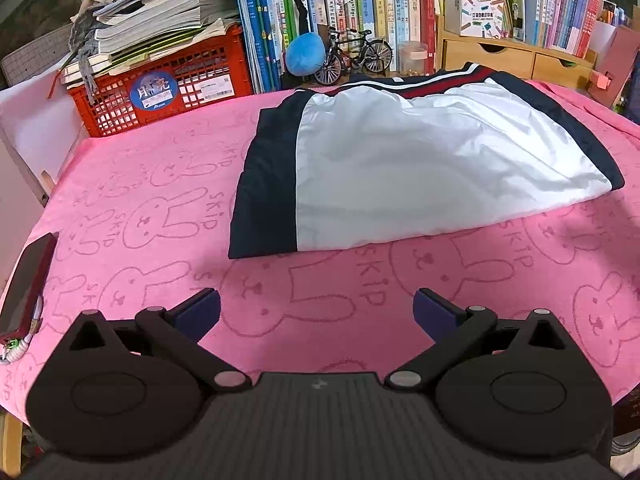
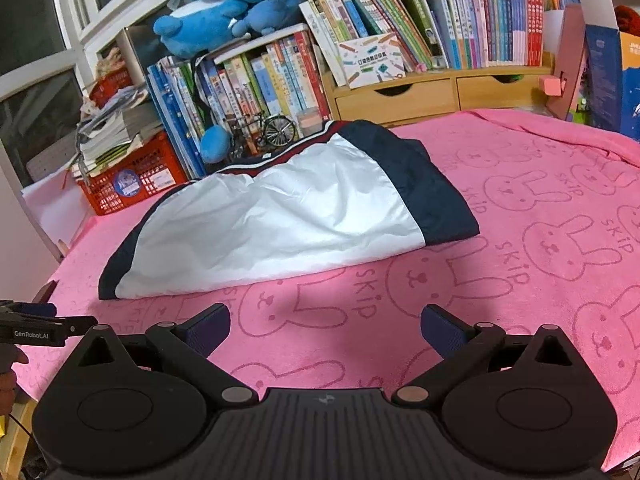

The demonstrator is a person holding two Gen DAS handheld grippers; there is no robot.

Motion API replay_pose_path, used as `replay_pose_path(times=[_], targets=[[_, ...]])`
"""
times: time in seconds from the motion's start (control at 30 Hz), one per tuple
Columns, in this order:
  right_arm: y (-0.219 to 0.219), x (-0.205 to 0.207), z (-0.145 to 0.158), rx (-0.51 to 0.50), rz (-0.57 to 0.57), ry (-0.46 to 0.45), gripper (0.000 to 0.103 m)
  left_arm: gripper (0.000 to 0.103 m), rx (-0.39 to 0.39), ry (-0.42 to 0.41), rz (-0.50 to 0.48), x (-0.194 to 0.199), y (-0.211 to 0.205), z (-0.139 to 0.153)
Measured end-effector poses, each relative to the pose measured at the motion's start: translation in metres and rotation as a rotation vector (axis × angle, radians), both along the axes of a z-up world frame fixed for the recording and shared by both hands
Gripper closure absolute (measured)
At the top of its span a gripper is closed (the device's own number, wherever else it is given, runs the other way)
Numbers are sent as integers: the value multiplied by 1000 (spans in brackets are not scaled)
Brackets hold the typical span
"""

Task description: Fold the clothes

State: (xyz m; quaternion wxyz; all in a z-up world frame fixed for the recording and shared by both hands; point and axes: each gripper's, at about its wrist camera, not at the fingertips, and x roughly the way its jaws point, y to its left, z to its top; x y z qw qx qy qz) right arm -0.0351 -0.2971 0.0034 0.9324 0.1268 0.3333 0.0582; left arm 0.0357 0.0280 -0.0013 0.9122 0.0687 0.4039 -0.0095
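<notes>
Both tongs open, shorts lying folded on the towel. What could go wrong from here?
1. The shorts look slick and puffed; a pinch may catch only the top layer and undo the fold.
2. A low grasp by the left tongs or right tongs could snag the pink towel.
3. The model bicycle stands close behind the waistband; pushing the shorts back could topple it.

Lighting: bright, even indoor light; soft shadows on pink towel [image 1: 120, 200] beneath garment [image 1: 400, 168] and both grippers. Sharp focus centrally; strong fisheye curvature at edges (bookshelves [image 2: 480, 20] bowed); dark window [image 2: 32, 20]
</notes>
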Motion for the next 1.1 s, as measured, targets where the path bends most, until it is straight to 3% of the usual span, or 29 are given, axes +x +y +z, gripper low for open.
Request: replay_pose_path(times=[0.2, 0.33, 0.53, 0.67, 0.8, 0.87, 1.0, 1.1], targets=[[-10, 4, -6, 9, -33, -6, 0, 0, -9, 15, 12, 6, 1, -7], [-31, 12, -20, 33, -146, -52, 0, 0, -61, 13, 42, 18, 3, -8], [-74, 34, -42, 190, -309, -78, 1, 0, -120, -66, 42, 56, -26, -3], [-86, 52, -48, 258, -327, -101, 1, 0, -111, -102, 35, 86, -55, -11], [-95, 78, -54, 294, -341, -59, 1, 0, -72, -87, 23, 109, -77, -33], [-101, 88, -57, 338, -336, -46, 1, 0, -35, -69, 8, 113, -85, -49], [-109, 102, -63, 373, -334, -45, 1, 0, 4, -179, -43, 97, -87, -62], [-107, 113, -64, 367, -333, -50, 0, 0, -16, -179, -44, 96, -84, -63]])
